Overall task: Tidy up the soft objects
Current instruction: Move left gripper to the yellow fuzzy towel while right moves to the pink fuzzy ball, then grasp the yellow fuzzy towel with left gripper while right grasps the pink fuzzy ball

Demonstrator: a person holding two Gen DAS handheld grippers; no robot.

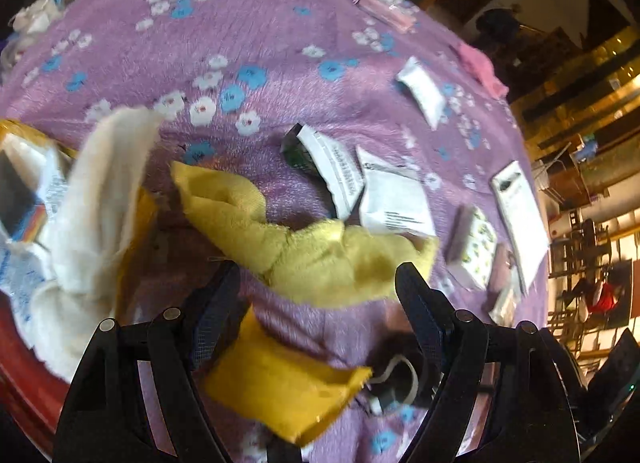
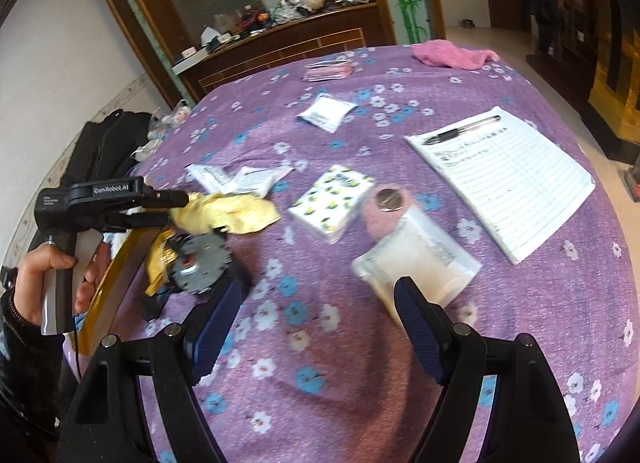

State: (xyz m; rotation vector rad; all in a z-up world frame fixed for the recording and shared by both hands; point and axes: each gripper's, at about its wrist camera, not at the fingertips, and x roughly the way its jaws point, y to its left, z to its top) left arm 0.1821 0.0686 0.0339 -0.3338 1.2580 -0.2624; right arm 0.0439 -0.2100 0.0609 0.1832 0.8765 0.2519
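Note:
A crumpled pale yellow towel (image 1: 304,247) lies on the purple flowered cloth (image 1: 248,31). My left gripper (image 1: 316,283) hangs open just over the towel's near edge, pads not pressing it. A white fluffy cloth (image 1: 92,215) drapes at the left and a mustard yellow cloth (image 1: 280,387) lies under the fingers. In the right wrist view my right gripper (image 2: 320,291) is open over bare cloth, its right finger beside a clear packet of white stuff (image 2: 420,263). There a hand (image 2: 48,263) holds the left gripper (image 2: 176,203) at the yellow towel (image 2: 232,215). A pink towel (image 2: 452,53) lies far back.
A lemon-print tissue pack (image 2: 332,203), a pink round thing with a coin-like disc (image 2: 386,207), a lined notebook with a pen (image 2: 508,175) and white packets (image 2: 240,179) are scattered about. A grey metal disc (image 2: 204,263) and a gold-rimmed tray (image 2: 120,263) sit at the left edge.

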